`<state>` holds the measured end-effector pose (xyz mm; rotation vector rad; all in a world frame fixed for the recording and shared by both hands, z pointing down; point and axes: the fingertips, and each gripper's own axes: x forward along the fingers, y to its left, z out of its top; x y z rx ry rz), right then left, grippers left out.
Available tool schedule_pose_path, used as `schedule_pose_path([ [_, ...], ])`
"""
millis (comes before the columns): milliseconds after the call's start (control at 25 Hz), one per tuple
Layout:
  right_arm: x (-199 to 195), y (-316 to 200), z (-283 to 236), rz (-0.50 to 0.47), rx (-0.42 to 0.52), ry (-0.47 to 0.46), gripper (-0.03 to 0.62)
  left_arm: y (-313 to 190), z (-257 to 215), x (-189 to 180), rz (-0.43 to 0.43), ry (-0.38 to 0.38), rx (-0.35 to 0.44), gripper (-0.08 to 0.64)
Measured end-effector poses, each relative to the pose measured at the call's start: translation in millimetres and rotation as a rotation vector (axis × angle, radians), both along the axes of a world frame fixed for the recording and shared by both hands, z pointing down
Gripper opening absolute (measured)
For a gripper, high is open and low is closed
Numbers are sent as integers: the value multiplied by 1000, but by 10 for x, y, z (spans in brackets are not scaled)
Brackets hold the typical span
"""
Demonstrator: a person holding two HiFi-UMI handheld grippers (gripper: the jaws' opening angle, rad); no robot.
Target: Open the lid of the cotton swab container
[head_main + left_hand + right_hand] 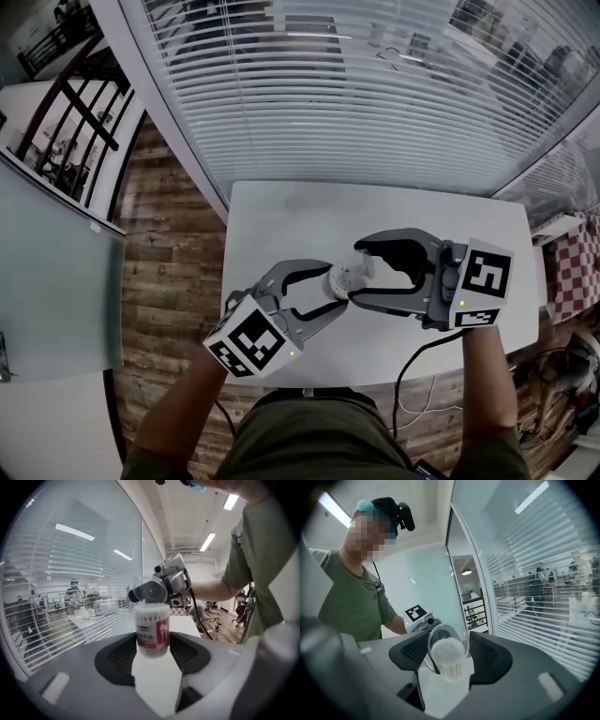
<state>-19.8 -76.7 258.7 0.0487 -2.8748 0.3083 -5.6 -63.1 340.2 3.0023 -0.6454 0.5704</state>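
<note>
A clear round cotton swab container (pixel 152 632) with a red and white label stands upright between the pads of my left gripper (pixel 152 645), which is shut on its body. Its transparent lid (pixel 150 591) is tipped up on edge above the rim. In the right gripper view the white swab tips (pixel 446 649) show through the lid (pixel 448 639), whose rim meets both pads of my right gripper (pixel 448 645). In the head view the container (pixel 339 278) is held above the table, the left gripper (pixel 334 286) reaching in from lower left and the right gripper (pixel 356 272) from the right.
The white table (pixel 281 216) lies below both grippers, with window blinds (pixel 356 94) behind its far edge and wooden floor (pixel 169 244) to its left. A black cable (pixel 412 361) hangs off the near edge. The person's torso is close behind the grippers.
</note>
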Motion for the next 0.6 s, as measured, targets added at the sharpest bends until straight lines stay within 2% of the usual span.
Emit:
schedule_pose_path([
  [320, 179, -9, -202, 49, -87, -239, 278, 47, -144, 43, 16, 54, -3, 228],
  [600, 329, 3, -276, 83, -154, -402, 278, 103, -230, 61, 18, 81, 1, 227],
])
